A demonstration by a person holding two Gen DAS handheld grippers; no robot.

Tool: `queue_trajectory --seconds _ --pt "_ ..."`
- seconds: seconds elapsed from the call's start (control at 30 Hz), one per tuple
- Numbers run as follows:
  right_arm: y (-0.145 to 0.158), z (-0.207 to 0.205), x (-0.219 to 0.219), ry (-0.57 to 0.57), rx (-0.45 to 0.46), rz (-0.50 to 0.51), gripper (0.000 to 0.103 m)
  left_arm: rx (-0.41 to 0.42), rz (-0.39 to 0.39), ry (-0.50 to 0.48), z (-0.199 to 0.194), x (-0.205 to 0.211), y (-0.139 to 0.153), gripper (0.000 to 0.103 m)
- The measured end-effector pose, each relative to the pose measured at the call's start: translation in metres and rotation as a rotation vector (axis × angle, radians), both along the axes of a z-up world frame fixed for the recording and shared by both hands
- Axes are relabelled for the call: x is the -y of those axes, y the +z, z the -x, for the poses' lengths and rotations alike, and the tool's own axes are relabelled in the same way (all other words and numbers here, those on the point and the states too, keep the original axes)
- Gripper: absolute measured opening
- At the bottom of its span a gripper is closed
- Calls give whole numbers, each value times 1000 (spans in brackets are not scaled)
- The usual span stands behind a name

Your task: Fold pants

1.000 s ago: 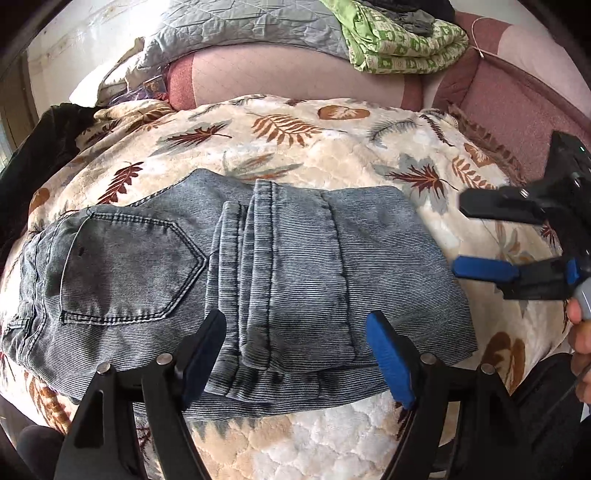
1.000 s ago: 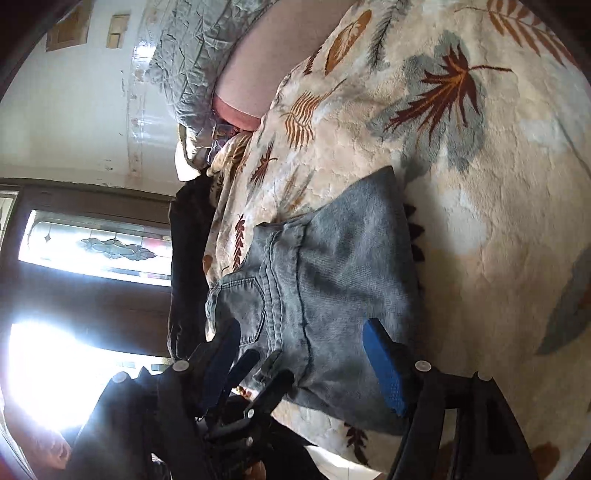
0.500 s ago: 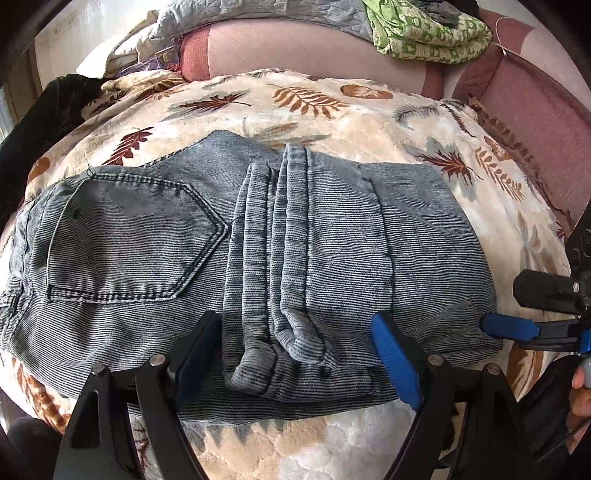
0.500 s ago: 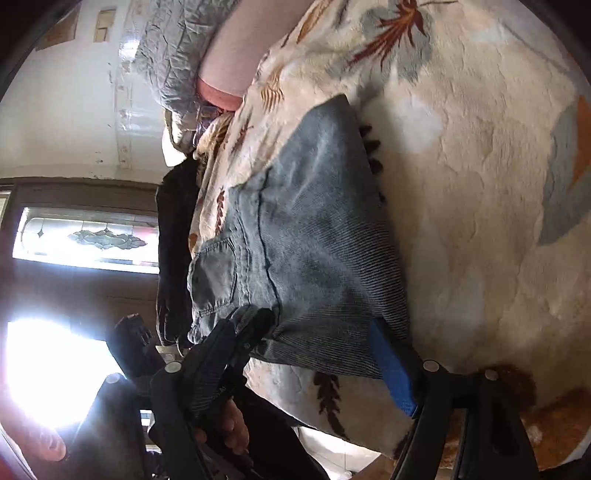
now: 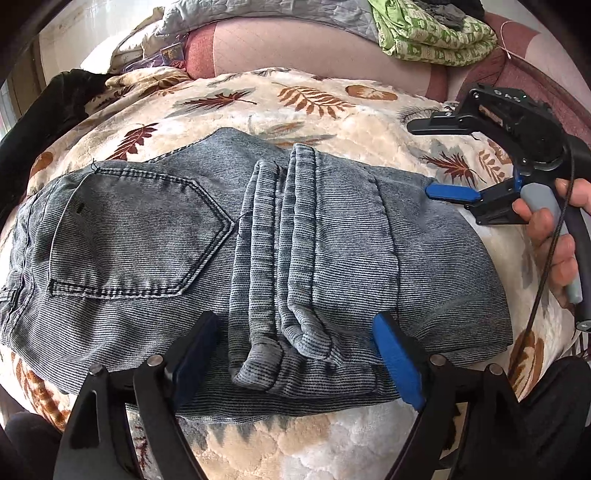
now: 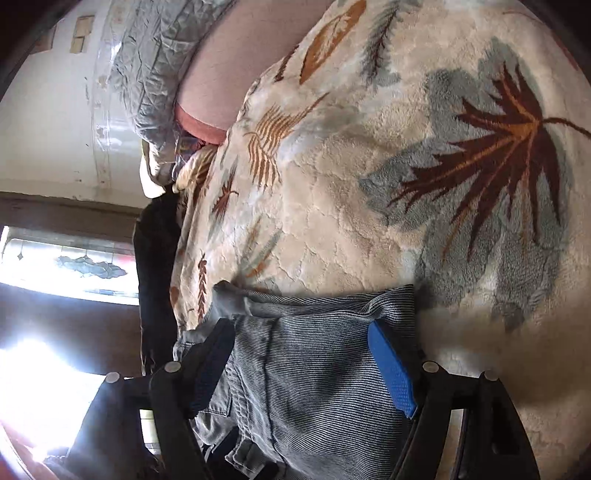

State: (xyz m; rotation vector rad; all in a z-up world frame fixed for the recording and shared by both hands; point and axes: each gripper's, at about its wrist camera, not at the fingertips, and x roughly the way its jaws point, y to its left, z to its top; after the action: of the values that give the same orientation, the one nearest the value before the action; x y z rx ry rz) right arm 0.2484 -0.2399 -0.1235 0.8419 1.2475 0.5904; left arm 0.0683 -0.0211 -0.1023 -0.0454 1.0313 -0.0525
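Note:
The grey-blue denim pants (image 5: 258,258) lie folded on the leaf-patterned blanket (image 5: 314,96), back pocket at left, leg hems stacked in the middle. My left gripper (image 5: 295,354) is open, its fingers straddling the near hem ends without closing on them. My right gripper (image 5: 436,158) shows at the right in the left wrist view, open, its blue lower finger (image 5: 450,193) at the pants' far right corner. In the right wrist view the right gripper (image 6: 303,365) is open around that corner of the pants (image 6: 314,369).
A pink sofa back (image 5: 295,48) with a grey quilt (image 5: 258,11) and a green patterned cloth (image 5: 432,33) stands behind the blanket. A dark garment (image 5: 48,99) lies at the far left. A bright window (image 6: 55,266) is off the left side.
My right gripper has moved from the pants' near right edge up to the far right corner. My left gripper has stayed open over the hems, shifting only slightly.

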Motion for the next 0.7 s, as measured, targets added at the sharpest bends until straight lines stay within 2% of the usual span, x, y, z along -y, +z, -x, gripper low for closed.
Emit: queue_trajectory --seconds 0.07,0.2,0.27,0.33,0.37,0.43,0.5,0.57,0.6,0.67,0.7 --pt "21 15 -2 41 68 31 78 3 7 -4 0 -1 -1 85" --pt "42 62 6 47 99 -1 78 7 6 -5 -1 0 -1 85" --pt "32 83 9 45 64 -44 79 8 11 -4 -1 0 -1 85" --pt "7 93 3 82 -8 5 79 2 19 -6 -1 -1 1 85" --pt "-3 96 3 76 -17 -16 79 0 28 1 0 -3 4 85" --pt "3 100 10 41 -7 -49 78 24 45 20 7 -10 12 85" --pt "21 107 14 24 45 -61 79 53 47 38 14 -15 17 85" --pt "30 119 9 48 81 -82 79 30 43 38 12 -18 12 85" --pt "26 125 4 68 74 -71 79 5 30 28 10 -18 6 85" --pt "2 130 -8 108 4 6 81 9 -3 9 8 -14 5 85" --pt "1 133 -8 92 30 6 81 4 1 10 8 -14 8 85"
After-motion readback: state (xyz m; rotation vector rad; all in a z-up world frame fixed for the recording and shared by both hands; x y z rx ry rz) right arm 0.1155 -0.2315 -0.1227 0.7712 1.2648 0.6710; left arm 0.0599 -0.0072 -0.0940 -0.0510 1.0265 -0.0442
